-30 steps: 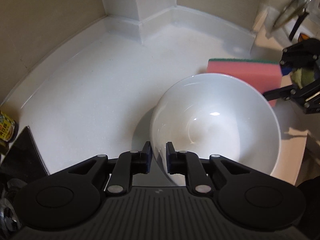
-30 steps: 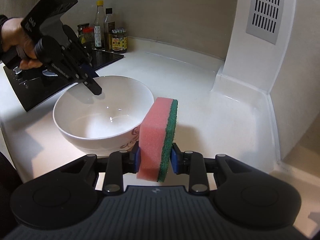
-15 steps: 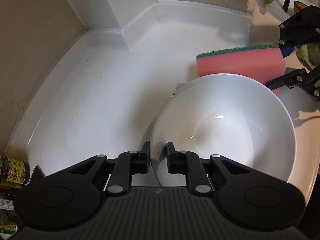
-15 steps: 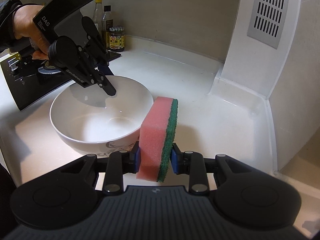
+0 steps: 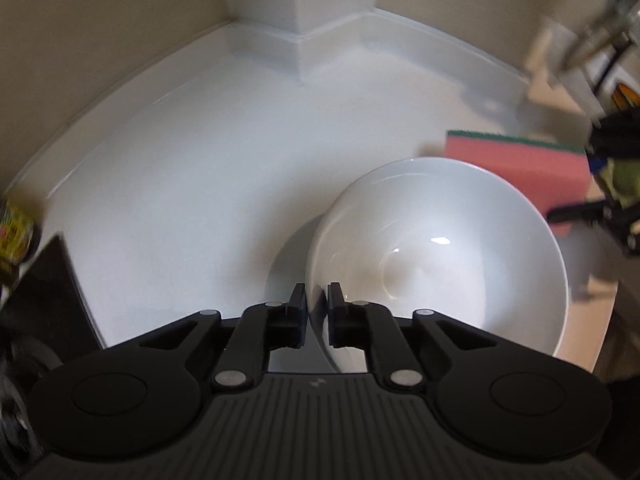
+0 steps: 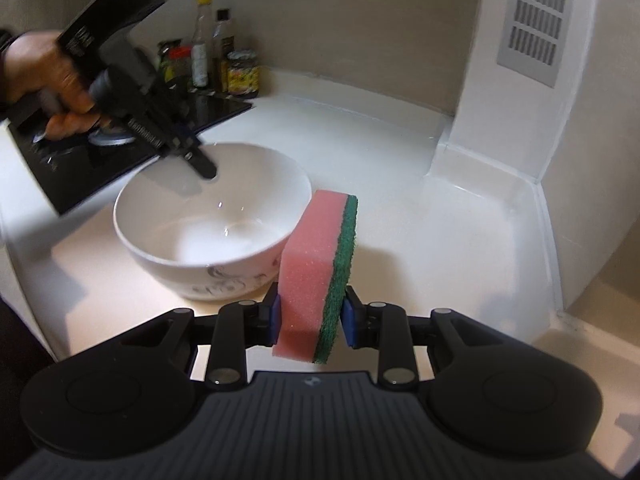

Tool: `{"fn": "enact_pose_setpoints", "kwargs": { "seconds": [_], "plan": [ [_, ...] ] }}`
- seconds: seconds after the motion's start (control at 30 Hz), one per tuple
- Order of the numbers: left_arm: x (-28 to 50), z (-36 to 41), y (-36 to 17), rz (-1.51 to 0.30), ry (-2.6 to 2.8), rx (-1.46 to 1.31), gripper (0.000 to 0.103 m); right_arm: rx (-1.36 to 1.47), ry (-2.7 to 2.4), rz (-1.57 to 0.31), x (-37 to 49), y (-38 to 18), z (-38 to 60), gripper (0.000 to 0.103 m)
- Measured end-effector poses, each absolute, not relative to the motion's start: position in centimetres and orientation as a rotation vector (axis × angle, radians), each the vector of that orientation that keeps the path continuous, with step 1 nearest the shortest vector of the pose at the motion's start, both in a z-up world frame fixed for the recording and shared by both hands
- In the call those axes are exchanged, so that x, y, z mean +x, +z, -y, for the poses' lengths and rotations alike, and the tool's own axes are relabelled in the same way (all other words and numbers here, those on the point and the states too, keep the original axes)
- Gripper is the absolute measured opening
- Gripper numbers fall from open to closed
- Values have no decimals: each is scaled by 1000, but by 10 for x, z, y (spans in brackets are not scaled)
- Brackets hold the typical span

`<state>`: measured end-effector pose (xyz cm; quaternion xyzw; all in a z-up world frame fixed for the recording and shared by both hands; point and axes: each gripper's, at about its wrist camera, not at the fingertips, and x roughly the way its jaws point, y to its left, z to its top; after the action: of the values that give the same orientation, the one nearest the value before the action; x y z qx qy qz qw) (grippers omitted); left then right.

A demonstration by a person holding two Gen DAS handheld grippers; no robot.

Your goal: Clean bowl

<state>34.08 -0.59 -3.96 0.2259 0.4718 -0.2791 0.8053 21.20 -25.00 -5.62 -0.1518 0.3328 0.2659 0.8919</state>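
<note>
We see a round white bowl (image 6: 212,224) sitting on the smooth white worktop (image 6: 420,216). The bowl is shiny and deep, and it has a small dark and red pattern on its outside wall. The inside looks bare and glossy, with little bright spots of light on it.

Our left tongs (image 5: 316,306) are black and hard. Their two tips are pinched on the near rim of the bowl, one tip inside and one tip outside, with only a thin gap for the rim between them. In the right wrist view the left tongs (image 6: 196,160) reach down over the far side of the bowl, and a bare hand (image 6: 44,80) grips their handle.

Our right tongs (image 6: 312,316) squeeze a thick block of sponge (image 6: 320,268). The sponge is soft and pink with tiny holes, and one side is a rough green scrubbing layer. It stands on its edge between the blue pads (image 6: 347,320), up off the worktop, just beside the bowl and not inside it.

Behind the bowl lies a flat black glass stove top (image 6: 132,152). Some bottles and jars (image 6: 216,60) stand in the corner by the beige wall. A white pillar with a slotted vent (image 6: 536,20) stands on the right.
</note>
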Motion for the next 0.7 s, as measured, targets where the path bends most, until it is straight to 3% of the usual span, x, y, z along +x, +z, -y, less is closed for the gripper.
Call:
{"fn": "enact_pose_setpoints", "kwargs": {
  "seconds": [0.2,0.4,0.57,0.63,0.7],
  "plan": [
    [357,26,-40,-951,-702,636,13,-360,559,-654,237,-51,246,26],
    [352,9,-35,-988,-628,490,13,-392,508,-594,232,-28,246,25],
    [350,-15,-36,-996,-650,366,15,-644,613,-514,193,22,217,26],
    [351,-14,-36,-996,-677,370,9,-751,686,-558,186,32,200,26],
    [351,-13,-36,-985,-683,403,9,-876,734,-616,184,33,178,25]
  ]
}}
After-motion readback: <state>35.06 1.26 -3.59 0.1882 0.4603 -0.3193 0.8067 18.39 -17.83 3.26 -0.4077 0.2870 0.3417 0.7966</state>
